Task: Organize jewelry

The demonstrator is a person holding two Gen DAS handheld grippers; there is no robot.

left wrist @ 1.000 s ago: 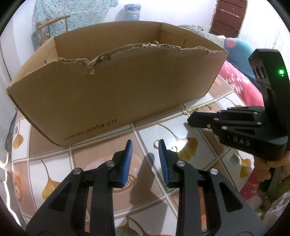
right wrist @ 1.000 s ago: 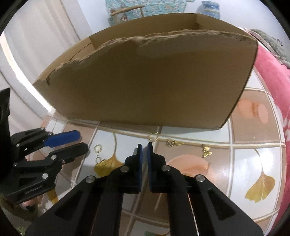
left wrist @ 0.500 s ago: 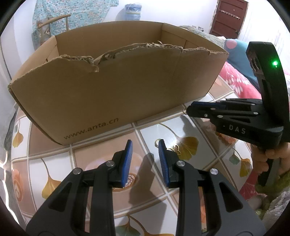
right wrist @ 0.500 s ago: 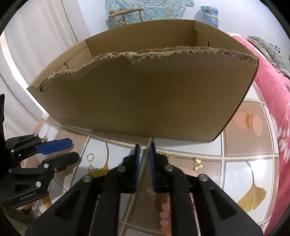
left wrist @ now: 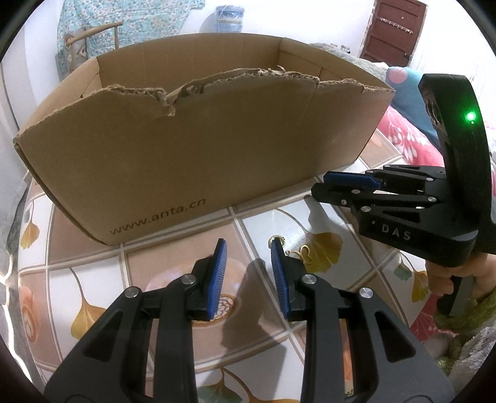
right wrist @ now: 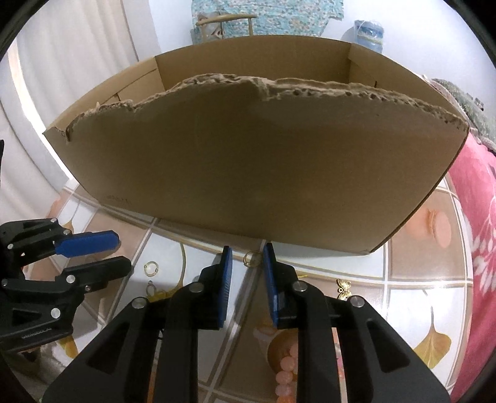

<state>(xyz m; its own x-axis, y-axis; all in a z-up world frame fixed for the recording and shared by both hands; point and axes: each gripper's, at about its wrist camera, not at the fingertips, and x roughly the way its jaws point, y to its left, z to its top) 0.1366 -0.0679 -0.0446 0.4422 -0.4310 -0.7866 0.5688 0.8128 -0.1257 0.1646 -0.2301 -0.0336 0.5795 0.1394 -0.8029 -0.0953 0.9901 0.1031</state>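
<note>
A torn cardboard box (left wrist: pixel 198 148) stands on the tiled table; it also fills the right wrist view (right wrist: pixel 257 161). Small gold jewelry lies in front of it: a ring (right wrist: pixel 251 258) just ahead of my right gripper (right wrist: pixel 247 251), a ring (right wrist: pixel 151 268), a butterfly piece (right wrist: pixel 344 286), and a gold piece (left wrist: pixel 302 252) by my left gripper (left wrist: pixel 248 245). Pink beads (right wrist: pixel 283 370) lie under the right gripper. Both grippers are open and empty. The right gripper (left wrist: pixel 322 186) shows at the right of the left wrist view, the left gripper (right wrist: pixel 119 254) at the left of the right wrist view.
The table top (left wrist: pixel 93 276) has tiles with yellow leaf prints. A pink floral bedspread (right wrist: pixel 477 217) lies to the right. A chair (left wrist: pixel 90 34) and a water jug (left wrist: pixel 229 18) stand behind the box.
My right gripper has opened from shut and moved closer to the box front, above the gold ring. My left gripper stays open and has hardly moved.
</note>
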